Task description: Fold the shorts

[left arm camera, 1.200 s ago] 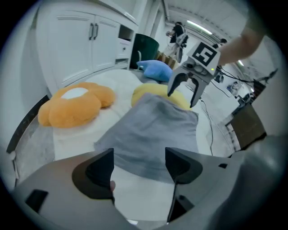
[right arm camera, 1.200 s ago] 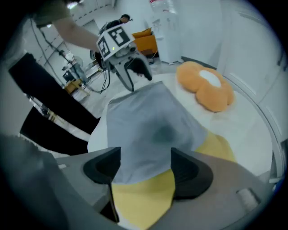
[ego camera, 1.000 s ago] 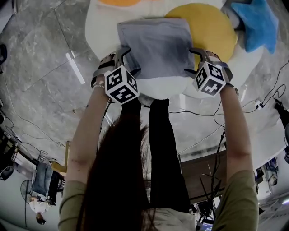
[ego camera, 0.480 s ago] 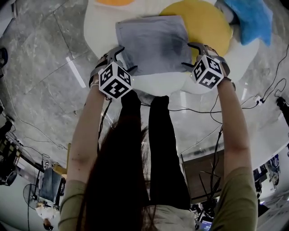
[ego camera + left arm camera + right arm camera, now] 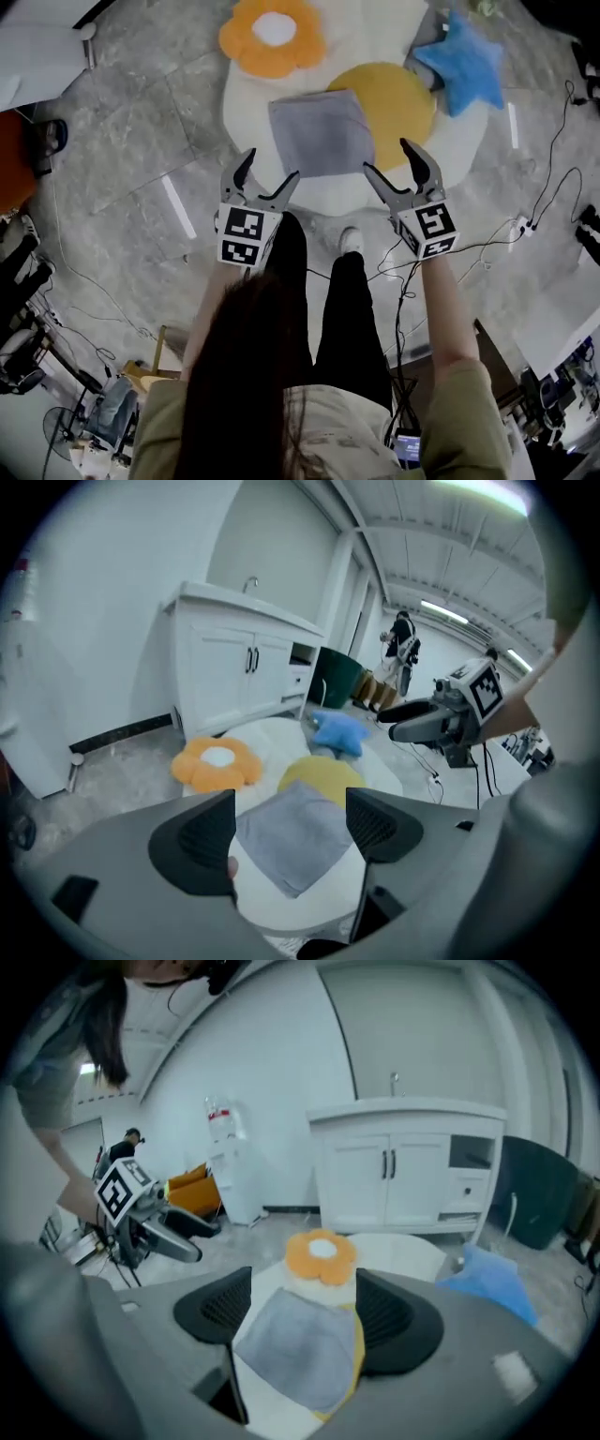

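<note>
- The shorts (image 5: 322, 131) lie folded square, overlapping the yellow cushion (image 5: 398, 98) at its edge.
- The left gripper (image 5: 272, 167) and right gripper (image 5: 387, 157) hang short of that cushion, fingers apart, empty.
- We judge the shorts soft and light; hold them at the corners.

Head view overhead, gripper views slanting down — sharing shorts (image 5: 322, 133)

shorts (image 5: 322, 133) grey | flower cushion (image 5: 272, 37) orange, white centre | star cushion (image 5: 457, 62) blue

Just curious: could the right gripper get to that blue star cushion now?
Probably yes: the right gripper hangs with jaws open and empty, and nothing stands between it and the star cushion.
</note>
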A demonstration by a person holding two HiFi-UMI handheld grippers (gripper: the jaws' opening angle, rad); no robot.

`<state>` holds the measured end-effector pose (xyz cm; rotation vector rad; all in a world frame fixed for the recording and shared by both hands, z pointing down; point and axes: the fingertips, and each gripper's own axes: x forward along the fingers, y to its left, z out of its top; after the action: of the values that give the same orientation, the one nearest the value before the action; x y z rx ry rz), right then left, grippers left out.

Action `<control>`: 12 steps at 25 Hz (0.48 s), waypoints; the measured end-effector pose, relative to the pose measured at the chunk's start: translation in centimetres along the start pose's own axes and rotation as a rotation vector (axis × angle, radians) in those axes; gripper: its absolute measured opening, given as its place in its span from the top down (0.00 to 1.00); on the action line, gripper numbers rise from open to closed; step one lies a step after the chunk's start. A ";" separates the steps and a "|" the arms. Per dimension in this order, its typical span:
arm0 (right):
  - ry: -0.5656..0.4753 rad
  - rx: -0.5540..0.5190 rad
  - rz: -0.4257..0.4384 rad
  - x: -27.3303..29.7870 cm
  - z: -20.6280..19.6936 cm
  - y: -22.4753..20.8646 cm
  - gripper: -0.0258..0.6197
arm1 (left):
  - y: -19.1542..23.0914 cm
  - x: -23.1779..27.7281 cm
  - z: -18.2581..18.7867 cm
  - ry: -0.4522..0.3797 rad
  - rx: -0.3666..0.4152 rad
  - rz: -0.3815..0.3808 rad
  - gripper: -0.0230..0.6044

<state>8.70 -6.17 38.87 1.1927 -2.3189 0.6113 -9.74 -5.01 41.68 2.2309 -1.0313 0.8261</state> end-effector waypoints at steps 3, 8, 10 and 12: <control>-0.127 0.087 -0.063 -5.9 5.1 1.6 0.43 | -2.8 -5.7 3.4 -0.089 -0.043 0.045 0.40; -0.313 0.085 -0.082 -15.2 13.7 4.6 0.43 | -8.2 -14.6 9.0 -0.252 -0.096 0.179 0.40; -0.388 0.019 -0.079 -18.7 17.3 5.7 0.43 | -10.2 -18.1 11.1 -0.323 -0.128 0.242 0.40; -0.455 -0.050 -0.070 -22.4 20.7 7.1 0.43 | -12.1 -22.1 13.1 -0.407 -0.170 0.299 0.40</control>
<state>10.35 -0.21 8.21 1.5079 -2.6232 0.2724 -7.61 3.12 14.57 2.1743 -1.5914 0.3821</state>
